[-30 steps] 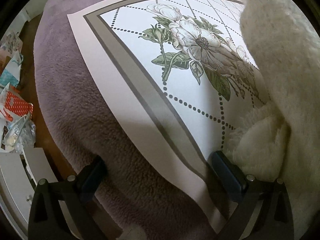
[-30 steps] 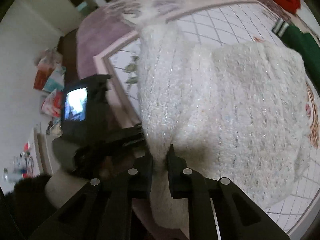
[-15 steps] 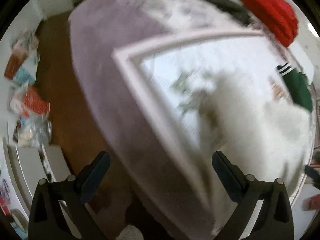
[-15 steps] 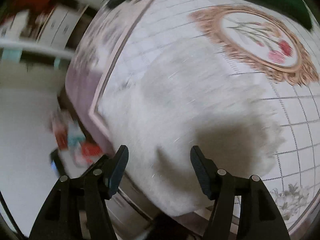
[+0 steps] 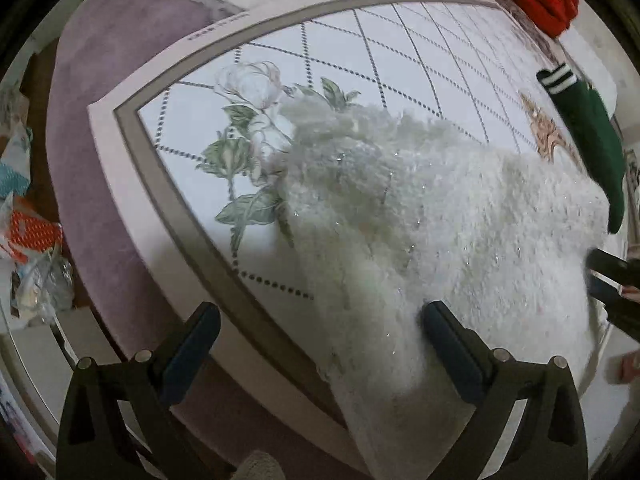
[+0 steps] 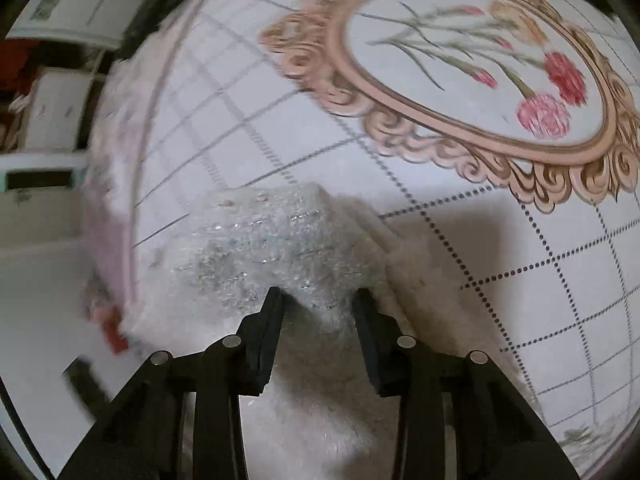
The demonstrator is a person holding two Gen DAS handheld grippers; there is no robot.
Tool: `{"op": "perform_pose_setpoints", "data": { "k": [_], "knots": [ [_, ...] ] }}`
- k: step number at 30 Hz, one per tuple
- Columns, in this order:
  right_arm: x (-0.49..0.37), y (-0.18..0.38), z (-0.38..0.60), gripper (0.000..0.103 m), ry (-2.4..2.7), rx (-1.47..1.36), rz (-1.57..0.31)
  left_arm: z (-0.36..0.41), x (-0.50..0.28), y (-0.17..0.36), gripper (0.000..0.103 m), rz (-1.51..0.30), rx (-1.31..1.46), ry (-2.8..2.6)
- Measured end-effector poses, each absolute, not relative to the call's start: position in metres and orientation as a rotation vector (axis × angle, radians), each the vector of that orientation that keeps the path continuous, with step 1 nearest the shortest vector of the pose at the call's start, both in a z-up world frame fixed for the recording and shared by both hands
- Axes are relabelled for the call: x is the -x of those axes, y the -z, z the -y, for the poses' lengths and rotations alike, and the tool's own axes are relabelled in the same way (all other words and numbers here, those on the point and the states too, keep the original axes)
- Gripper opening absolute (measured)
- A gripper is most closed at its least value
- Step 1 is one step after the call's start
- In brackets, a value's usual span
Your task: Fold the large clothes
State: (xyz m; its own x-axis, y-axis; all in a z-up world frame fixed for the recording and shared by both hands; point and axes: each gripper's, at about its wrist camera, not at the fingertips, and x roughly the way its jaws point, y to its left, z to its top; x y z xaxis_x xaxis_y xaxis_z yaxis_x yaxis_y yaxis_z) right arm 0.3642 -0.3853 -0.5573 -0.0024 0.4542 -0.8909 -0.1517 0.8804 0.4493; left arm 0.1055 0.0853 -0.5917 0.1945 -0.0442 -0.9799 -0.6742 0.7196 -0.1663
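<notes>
**White sweater on bedspread, both claws over it**

Fluffy white sweater [image 5: 440,232] lies on the floral bedspread [image 5: 192,184]. Left gripper [image 5: 320,320] spread wide, nothing gripped; sweater runs from 12 to 4 o'clock of it, under its right finger. Right gripper [image 6: 318,300] closing, part-way apart, a fold of sweater [image 6: 280,240] between the fingertips and out to 12 o'clock; pads not visibly pressing.

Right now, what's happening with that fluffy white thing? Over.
Left gripper open, empty. Right gripper closing on white sweater edge. Green garment lies beside it.
</notes>
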Motion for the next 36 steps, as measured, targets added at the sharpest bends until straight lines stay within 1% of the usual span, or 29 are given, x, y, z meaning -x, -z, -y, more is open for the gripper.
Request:
{"op": "perform_pose_setpoints", "data": {
  "k": [1,2,3,4,5,7,10,11,12,13,14,15,16,17,18,20,21,24,25,26,27,28,29,31,32,34,35,36],
  "knots": [
    [-0.365,0.548,0.396,0.044,-0.517,-0.3,-1.503,-0.086,-0.103,0.587,0.103,-1.311,0.675,-0.492],
    [-0.364,0.536,0.411,0.063,-0.541,-0.343,-1.484,-0.086,-0.099,0.582,0.103,-1.301,0.674,-0.5],
    [-0.362,0.525,0.424,0.075,-0.538,-0.336,-1.449,-0.086,-0.094,0.579,0.103,-1.295,0.669,-0.501],
    [-0.36,0.518,0.434,0.095,-0.518,-0.304,-1.418,-0.088,-0.091,0.579,0.103,-1.294,0.661,-0.504],
    [-0.358,0.513,0.441,0.096,-0.499,-0.27,-1.386,-0.089,-0.092,0.576,0.103,-1.294,0.653,-0.509],
    [-0.355,0.516,0.445,0.096,-0.523,-0.203,-1.373,-0.085,-0.092,0.574,0.103,-1.288,0.648,-0.513],
    [-0.349,0.547,0.42,0.095,-0.633,-0.069,-1.462,-0.087,-0.091,0.579,0.103,-1.287,0.647,-0.517],
    [-0.343,0.56,0.409,0.084,-0.656,0.014,-1.488,-0.086,-0.094,0.581,0.103,-1.291,0.642,-0.518],
    [-0.337,0.574,0.397,0.076,-0.68,0.067,-1.494,-0.086,-0.094,0.582,0.103,-1.293,0.629,-0.522],
    [-0.333,0.577,0.393,0.07,-0.687,0.074,-1.473,-0.086,-0.093,0.583,0.103,-1.292,0.619,-0.521],
    [-0.332,0.576,0.391,0.053,-0.702,0.059,-1.457,-0.086,-0.094,0.585,0.103,-1.292,0.617,-0.521],
    [-0.333,0.572,0.393,0.044,-0.738,0.0,-1.461,-0.087,-0.095,0.586,0.103,-1.292,0.62,-0.523],
    [-0.335,0.567,0.398,0.04,-0.782,-0.085,-1.474,-0.088,-0.094,0.586,0.103,-1.292,0.623,-0.525],
    [-0.339,0.562,0.41,0.038,-0.841,-0.244,-1.503,-0.09,-0.093,0.588,0.103,-1.294,0.627,-0.525],
    [-0.341,0.563,0.419,0.038,-0.879,-0.367,-1.524,-0.091,-0.092,0.588,0.103,-1.292,0.633,-0.523],
    [-0.347,0.592,0.447,0.038,-0.93,-0.769,-1.625,-0.093,-0.09,0.589,0.103,-1.283,0.662,-0.513],
    [-0.348,0.608,0.457,0.038,-0.886,-0.84,-1.664,-0.094,-0.09,0.59,0.103,-1.277,0.683,-0.501],
    [-0.356,0.64,0.477,0.044,-0.69,-0.812,-1.73,-0.089,-0.095,0.583,0.103,-1.278,0.668,-0.496],
    [-0.357,0.635,0.476,0.054,-0.7,-0.816,-1.729,-0.087,-0.097,0.58,0.103,-1.28,0.651,-0.495],
    [-0.359,0.617,0.474,0.073,-0.687,-0.734,-1.696,-0.086,-0.097,0.576,0.103,-1.279,0.638,-0.496],
    [-0.359,0.602,0.473,0.079,-0.664,-0.661,-1.653,-0.085,-0.097,0.572,0.103,-1.273,0.63,-0.5],
    [-0.356,0.576,0.471,0.083,-0.627,-0.537,-1.565,-0.083,-0.097,0.568,0.103,-1.261,0.624,-0.5],
    [-0.352,0.55,0.467,0.083,-0.613,-0.417,-1.478,-0.081,-0.097,0.566,0.103,-1.258,0.617,-0.497],
    [-0.342,0.523,0.456,0.083,-0.655,-0.296,-1.401,-0.077,-0.098,0.566,0.103,-1.263,0.604,-0.492],
    [-0.335,0.516,0.447,0.083,-0.696,-0.244,-1.386,-0.075,-0.098,0.568,0.103,-1.266,0.601,-0.488],
    [-0.329,0.525,0.427,0.083,-0.753,-0.143,-1.431,-0.072,-0.099,0.573,0.103,-1.276,0.599,-0.485],
    [-0.326,0.537,0.414,0.076,-0.742,-0.055,-1.464,-0.072,-0.099,0.575,0.103,-1.276,0.604,-0.484],
    [-0.324,0.548,0.408,0.063,-0.745,0.017,-1.481,-0.072,-0.099,0.576,0.103,-1.274,0.608,-0.483]
  ]
}}
